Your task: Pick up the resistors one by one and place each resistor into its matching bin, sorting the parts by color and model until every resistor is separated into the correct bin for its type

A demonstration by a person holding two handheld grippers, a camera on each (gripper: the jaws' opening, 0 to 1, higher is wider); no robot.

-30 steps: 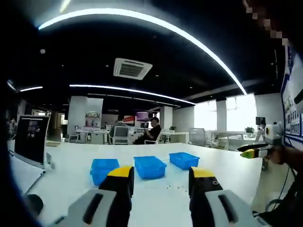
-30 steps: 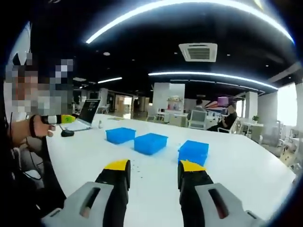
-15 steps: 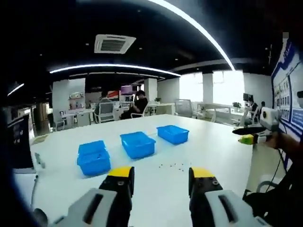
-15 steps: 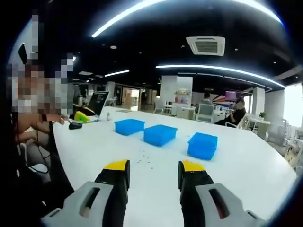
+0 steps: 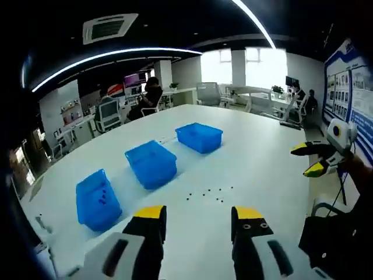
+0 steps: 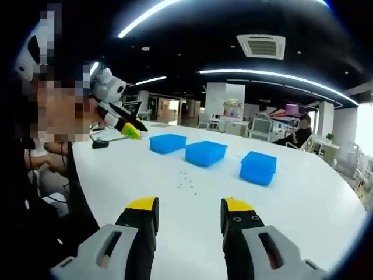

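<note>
My left gripper [image 5: 195, 217] has tipped downward since a second ago: its view then looked across at the ceiling lights and far desks, and now it looks down onto the white table [image 5: 262, 163]. My right gripper [image 6: 187, 208] has shifted less; its view has only crept closer to the table edge.

Left gripper: jaws wide apart, yellow tips, nothing between them. Right gripper: jaws equally spread and empty, held above the near part of the table.

Three blue bins [image 5: 151, 163] sit in a diagonal row, apart from one another. In the left gripper view the nearest bin [image 5: 97, 199] shows small dark specks inside; I can't tell what they are.

Resistors [image 5: 210, 195]: tiny dark dots scattered loose on the tabletop, between the bins and my jaws, outside every bin. Colour and model too small to read.

In the right gripper view the same scatter [image 6: 187, 180] lies in front of the bin row [image 6: 205, 153]. My other gripper [image 6: 125, 123] comes in at the left there, its yellow-tipped jaws parted.

Seated people [image 5: 152, 93] at desks beyond the table.
</note>
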